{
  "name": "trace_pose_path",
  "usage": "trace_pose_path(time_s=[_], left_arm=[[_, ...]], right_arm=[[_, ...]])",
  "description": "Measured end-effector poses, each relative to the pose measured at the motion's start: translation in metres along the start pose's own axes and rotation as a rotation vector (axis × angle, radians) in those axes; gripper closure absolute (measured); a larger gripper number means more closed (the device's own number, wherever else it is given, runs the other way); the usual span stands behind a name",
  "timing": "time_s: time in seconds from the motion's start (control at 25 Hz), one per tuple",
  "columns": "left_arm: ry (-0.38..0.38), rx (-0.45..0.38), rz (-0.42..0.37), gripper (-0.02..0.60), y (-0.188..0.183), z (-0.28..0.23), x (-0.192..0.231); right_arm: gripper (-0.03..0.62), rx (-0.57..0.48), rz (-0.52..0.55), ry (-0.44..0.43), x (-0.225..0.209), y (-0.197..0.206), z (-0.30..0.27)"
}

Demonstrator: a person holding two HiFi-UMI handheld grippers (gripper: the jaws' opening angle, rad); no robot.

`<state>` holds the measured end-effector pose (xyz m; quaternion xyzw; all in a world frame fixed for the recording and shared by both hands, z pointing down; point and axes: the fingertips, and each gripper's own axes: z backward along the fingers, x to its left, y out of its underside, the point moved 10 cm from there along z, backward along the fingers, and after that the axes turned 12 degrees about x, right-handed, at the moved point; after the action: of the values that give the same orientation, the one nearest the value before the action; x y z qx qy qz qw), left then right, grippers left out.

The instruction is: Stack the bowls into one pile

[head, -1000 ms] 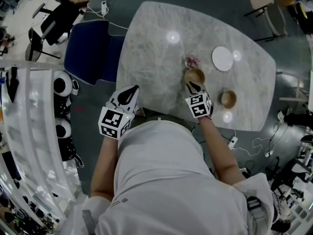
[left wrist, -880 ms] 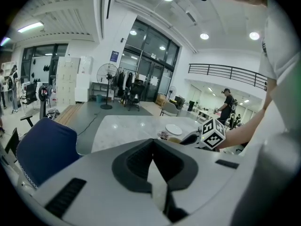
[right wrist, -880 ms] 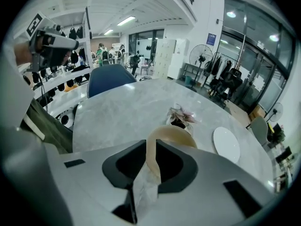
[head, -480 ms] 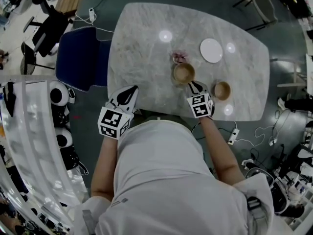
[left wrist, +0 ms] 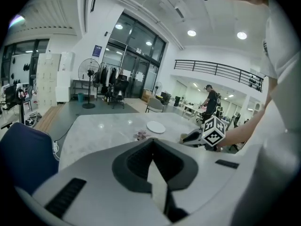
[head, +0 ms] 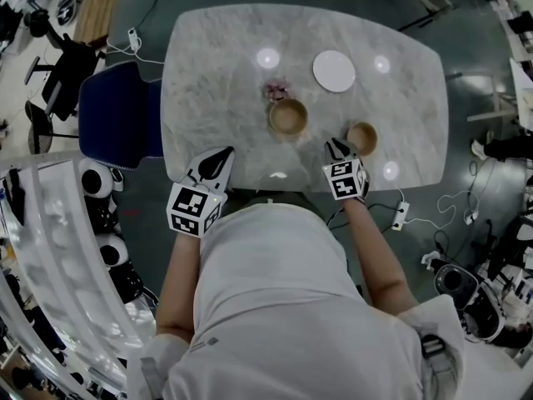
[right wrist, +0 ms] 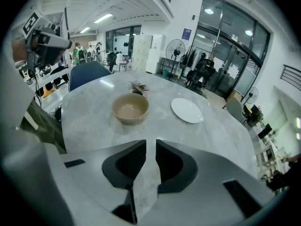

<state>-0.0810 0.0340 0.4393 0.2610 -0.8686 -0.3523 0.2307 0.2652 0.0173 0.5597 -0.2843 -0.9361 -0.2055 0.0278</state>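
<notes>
Two tan bowls stand apart on the marble table (head: 216, 65): one near the middle (head: 287, 117) (right wrist: 130, 108), a smaller-looking one (head: 361, 137) to its right. My right gripper (head: 336, 147) hovers at the near edge, just left of the right-hand bowl. It points toward the middle bowl, and its jaws stand a narrow gap apart with nothing between them. My left gripper (head: 220, 162) hangs at the table's near left edge, shut and empty. The right-hand bowl is outside both gripper views.
A white plate (head: 333, 71) (right wrist: 187, 110) lies beyond the bowls, and a small pinkish dried sprig (head: 275, 90) (right wrist: 138, 86) lies just behind the middle bowl. A blue chair (head: 117, 111) stands at the table's left side. Cables run across the floor around the table.
My right gripper has drawn back from the middle bowl, which it was touching, to the near edge beside the right-hand bowl. The head view has shifted. The left gripper has stayed put.
</notes>
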Motion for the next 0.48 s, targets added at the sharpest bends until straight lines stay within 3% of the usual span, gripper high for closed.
trace_pose_path(time_s=[0.48], left_arm=[[0.030, 0.038, -0.030, 0.580, -0.011, -0.032, -0.034]], right_arm=[[0.517, 0.045, -0.046, 0.037, -0.036, 0.055, -0.008]])
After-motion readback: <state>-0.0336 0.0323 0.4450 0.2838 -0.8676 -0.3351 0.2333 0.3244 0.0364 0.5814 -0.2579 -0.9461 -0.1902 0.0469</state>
